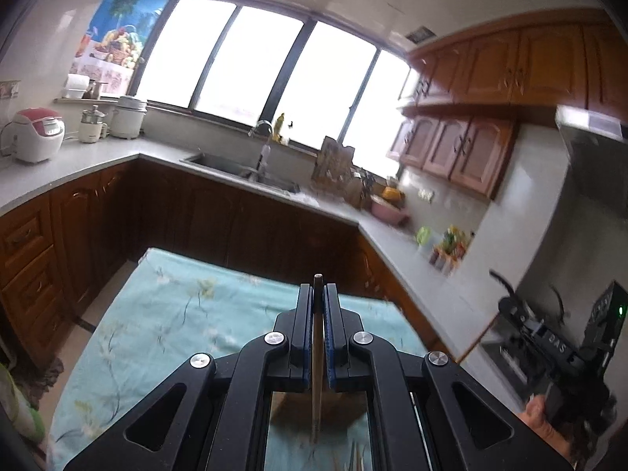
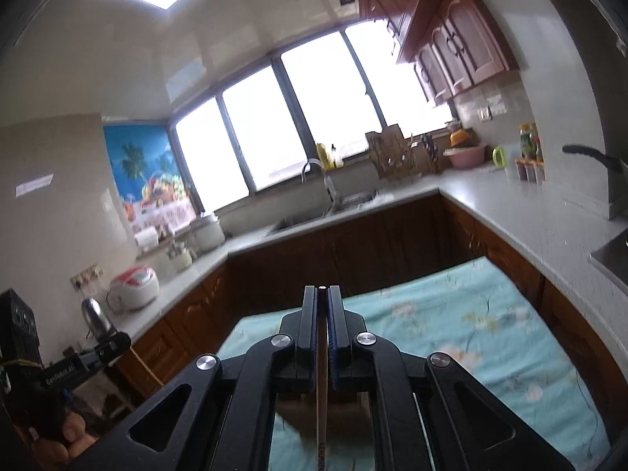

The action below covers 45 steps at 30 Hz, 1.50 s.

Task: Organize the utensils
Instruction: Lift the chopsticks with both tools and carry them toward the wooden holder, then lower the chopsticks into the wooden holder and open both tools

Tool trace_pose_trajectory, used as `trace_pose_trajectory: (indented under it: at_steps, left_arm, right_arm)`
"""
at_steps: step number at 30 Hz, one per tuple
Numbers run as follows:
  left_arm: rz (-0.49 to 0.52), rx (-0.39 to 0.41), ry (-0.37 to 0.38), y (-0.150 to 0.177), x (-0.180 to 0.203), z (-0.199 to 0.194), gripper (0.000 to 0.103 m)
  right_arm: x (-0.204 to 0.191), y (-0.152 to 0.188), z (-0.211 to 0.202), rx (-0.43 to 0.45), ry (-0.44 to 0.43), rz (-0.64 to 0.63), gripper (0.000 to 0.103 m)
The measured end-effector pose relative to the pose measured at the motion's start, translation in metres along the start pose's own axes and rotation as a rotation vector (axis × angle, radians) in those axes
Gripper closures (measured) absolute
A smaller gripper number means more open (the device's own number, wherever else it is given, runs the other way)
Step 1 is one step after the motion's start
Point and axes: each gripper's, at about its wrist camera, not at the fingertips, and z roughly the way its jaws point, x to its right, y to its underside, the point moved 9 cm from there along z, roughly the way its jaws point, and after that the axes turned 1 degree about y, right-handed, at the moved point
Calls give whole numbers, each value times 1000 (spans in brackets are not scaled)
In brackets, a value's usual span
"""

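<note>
A: Left black plastic gripper (image 1: 318, 294) pinches a slim wooden chopstick (image 1: 316, 373), tip poking past the blue-padded fingers (image 1: 331, 337). Lower end blurs out.

B: Right black gripper (image 2: 322, 294) likewise clamps a pale thin chopstick (image 2: 322, 400), above the floral turquoise tablecloth (image 2: 471, 322). Brown shape beneath, unclear.

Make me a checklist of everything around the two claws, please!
Surface: table under a light blue flowered cloth.
Job's things: one thin wooden chopstick in the left claw; another thin wooden chopstick in the right claw.
Clutter: brown object below the claws, too hidden to name.
Claws: both shut on their sticks, raised above the table.
Cables: nothing seen.
Surroundings: kitchen with grey countertop, steel sink, brown wooden cabinets, bright windows.
</note>
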Motion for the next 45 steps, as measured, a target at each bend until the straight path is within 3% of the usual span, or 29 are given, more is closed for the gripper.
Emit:
trace_pose_trajectory:
  at_steps: [5,9,19,26,32,40,41,43,45]
  left_arm:
    - [-58,54,-17,-7,-12,36,99]
    - [-92,52,-33,10,-19,72,99]
    - [-125,-57,-48,90,-31,163,99]
    - [-132,-115,-62,105,-42,204,99]
    - [-106,-131,-54,75,-42,202,98]
    - [-101,-160,-39,75,-42,181,97]
    - [-103,-167,-40,75,-43,182,93]
    - [-109,-175,-40,74,-42,180,83]
    - [-110,-173,-45,73,-42,178,81]
  right_arm:
    - [4,-29,24,61,13,12,99]
    - [9,-33,45,77,32,2,99]
    - [36,16,97,29,41,72,98]
    - [53,45,113,-21,43,117,98]
    - [61,59,118,-49,47,138,98]
    - [59,63,119,-76,48,125,93]
    - [60,64,119,-81,48,127,92]
    - [62,66,120,-90,49,136,87]
    - [63,69,121,-101,48,145,66]
